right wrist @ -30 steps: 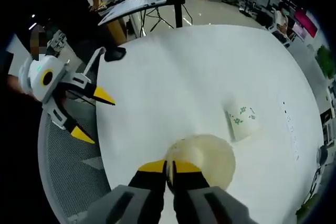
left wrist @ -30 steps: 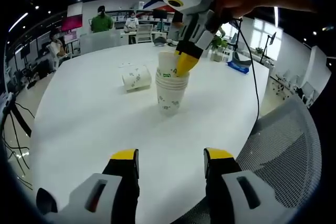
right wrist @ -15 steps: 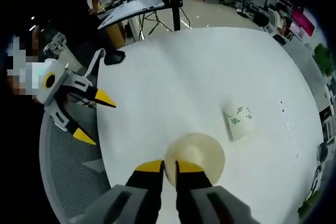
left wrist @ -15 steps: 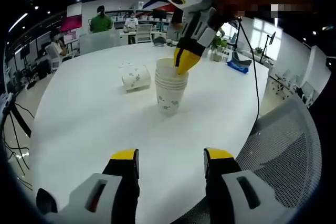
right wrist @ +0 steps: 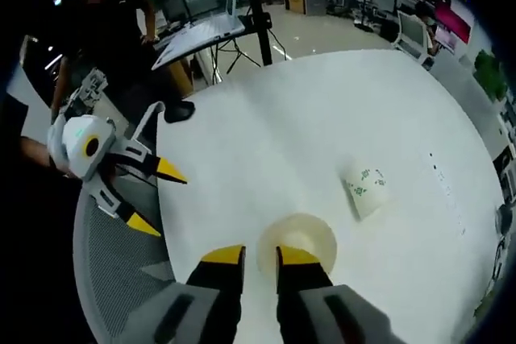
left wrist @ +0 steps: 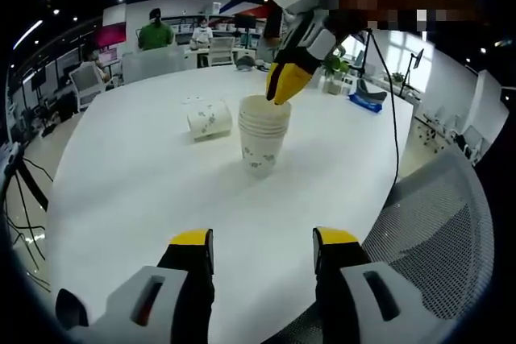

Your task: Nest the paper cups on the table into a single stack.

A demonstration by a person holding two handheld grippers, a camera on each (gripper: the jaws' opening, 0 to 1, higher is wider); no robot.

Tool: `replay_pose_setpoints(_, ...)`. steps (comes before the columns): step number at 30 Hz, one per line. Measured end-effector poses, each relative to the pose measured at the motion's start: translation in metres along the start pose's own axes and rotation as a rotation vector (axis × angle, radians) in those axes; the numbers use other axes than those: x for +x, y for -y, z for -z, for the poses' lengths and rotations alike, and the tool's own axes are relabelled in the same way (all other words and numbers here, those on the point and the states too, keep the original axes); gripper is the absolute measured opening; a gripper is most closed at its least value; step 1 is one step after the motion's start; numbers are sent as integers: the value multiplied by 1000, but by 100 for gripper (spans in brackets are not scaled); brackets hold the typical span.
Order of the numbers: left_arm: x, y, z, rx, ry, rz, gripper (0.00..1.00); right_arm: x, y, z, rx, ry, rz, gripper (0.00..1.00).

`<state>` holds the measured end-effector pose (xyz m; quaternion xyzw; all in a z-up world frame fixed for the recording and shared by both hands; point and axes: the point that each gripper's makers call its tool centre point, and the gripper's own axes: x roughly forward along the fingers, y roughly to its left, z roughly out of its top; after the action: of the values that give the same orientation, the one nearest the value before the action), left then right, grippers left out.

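Note:
A stack of white paper cups [left wrist: 263, 136] with green print stands upright mid-table; from above it shows as a round rim [right wrist: 297, 243]. One more cup [left wrist: 210, 118] lies on its side left of the stack, also seen as the lying cup [right wrist: 364, 189]. My right gripper [right wrist: 260, 257] hovers open just above the stack's near rim, holding nothing; it is seen as the right gripper [left wrist: 282, 90] coming down from the top. My left gripper [left wrist: 263, 239] stands open and empty near the table's front edge, seen as the left gripper [right wrist: 157, 197].
The white round table [left wrist: 121, 183] has bare surface around the cups. A grey mesh chair [left wrist: 435, 231] sits by the near edge. Blue items [left wrist: 367, 102] and a plant lie at the far side. People stand behind the table [left wrist: 156, 30].
My right gripper has opened off the top cup's rim and lifted a little. That cup has dropped fully into the stack. The left gripper has stayed put.

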<state>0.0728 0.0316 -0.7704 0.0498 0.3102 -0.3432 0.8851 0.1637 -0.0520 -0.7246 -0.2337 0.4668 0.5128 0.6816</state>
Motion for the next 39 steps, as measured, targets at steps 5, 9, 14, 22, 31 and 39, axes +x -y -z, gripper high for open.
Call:
replay_pose_setpoints(5, 1, -1, 1, 2, -2, 0, 48, -4, 7, -10, 79, 89, 10, 13)
replay_pose_setpoints(9, 3, -4, 3, 0, -2, -3, 48, -10, 19, -19, 181, 190, 17, 14)
replay_pose_setpoints(14, 2, -3, 3, 0, -3, -3, 48, -20, 29, -27, 325, 299, 15, 17)
replay_pose_setpoints(22, 2, -4, 2, -3, -4, -3, 48, -23, 52, -26, 510, 436, 9, 21)
replay_pose_setpoints(31, 3, -5, 4, -5, -6, -3, 48, -30, 59, -25, 612, 533, 28, 26)
replay_pose_setpoints(39, 3, -5, 5, -8, -8, -6, 48, -29, 69, -27, 644, 578, 29, 33)
